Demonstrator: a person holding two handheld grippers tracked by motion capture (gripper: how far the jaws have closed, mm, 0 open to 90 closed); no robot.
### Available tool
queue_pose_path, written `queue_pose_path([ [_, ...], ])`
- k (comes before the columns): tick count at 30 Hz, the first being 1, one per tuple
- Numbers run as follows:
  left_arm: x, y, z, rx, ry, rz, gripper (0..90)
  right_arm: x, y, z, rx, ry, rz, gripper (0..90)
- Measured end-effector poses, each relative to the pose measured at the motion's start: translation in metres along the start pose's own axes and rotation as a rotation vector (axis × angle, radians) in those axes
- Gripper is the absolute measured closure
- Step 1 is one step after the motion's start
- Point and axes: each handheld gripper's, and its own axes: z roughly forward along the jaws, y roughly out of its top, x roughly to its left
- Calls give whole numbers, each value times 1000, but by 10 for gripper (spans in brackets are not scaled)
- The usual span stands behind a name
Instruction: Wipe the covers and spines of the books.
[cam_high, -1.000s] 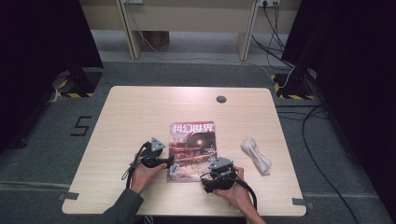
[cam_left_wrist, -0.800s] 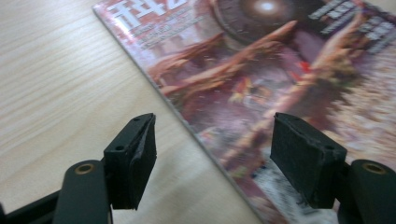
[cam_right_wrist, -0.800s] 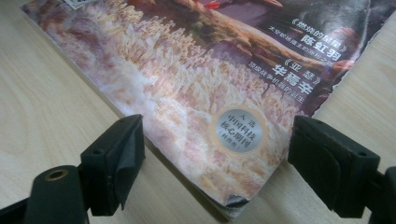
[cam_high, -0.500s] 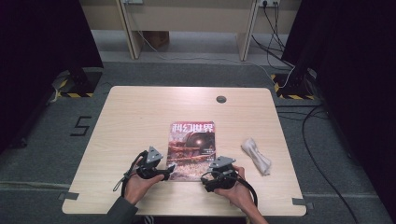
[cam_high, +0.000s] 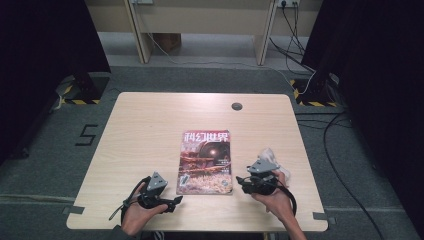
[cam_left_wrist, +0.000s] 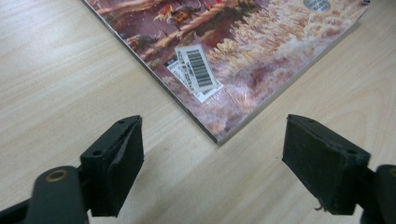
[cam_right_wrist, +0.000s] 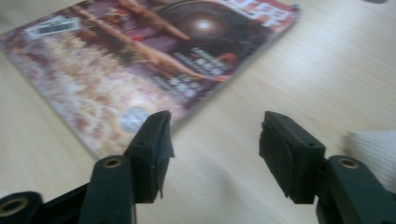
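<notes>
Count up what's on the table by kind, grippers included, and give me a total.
Magazines: 1, the magazine
White cloths: 1, the crumpled white cloth beside the right gripper
Grippers: 2, the left gripper and the right gripper, both with jaws open
Total: 4

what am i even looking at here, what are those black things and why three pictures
No robot here: a person at a wooden table holds a hand-held claw in each hand. The high view looks down from above; the left claw and right claw sit near the table's close edge. The other two pictures come from cameras riding on the claws, looking along their black jaws. A magazine lies flat between them, its near corner just ahead of the left claw. A crumpled white thing lies beside the right hand. Both claws are open and hold nothing.
</notes>
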Motion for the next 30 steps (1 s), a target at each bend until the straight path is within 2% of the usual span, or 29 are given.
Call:
queue_pose_path([
  [5, -3, -4, -2, 3, 2, 5, 183, -27, -11, -11, 11, -90, 31, 540],
  [9, -5, -7, -3, 16, -12, 16, 178, -42, -17, -15, 29, -156, 64, 557],
  [11, -5, -8, -4, 14, -11, 19, 178, -44, -18, -15, 35, -163, 72, 564],
  [14, -2, -9, -6, 12, -2, 15, 178, -55, -24, -17, 64, -210, 89, 599],
  [19, -1, -9, -7, 12, 3, 14, 178, -67, -31, -14, 95, -235, 108, 621],
  [20, -2, -8, -6, 14, 1, 15, 178, -71, -34, -11, 111, -230, 131, 639],
  [23, -2, -8, -5, 19, -1, 21, 178, -76, -36, -4, 127, -206, 139, 707],
  [25, -2, -7, -4, 20, -2, 21, 178, -76, -33, 0, 124, -193, 132, 743],
  [29, -2, -7, -3, 24, -2, 20, 178, -75, -27, 8, 127, -188, 105, 758],
  [30, -1, -8, -3, 23, -1, 17, 178, -74, -21, 16, 125, -187, 102, 760],
])
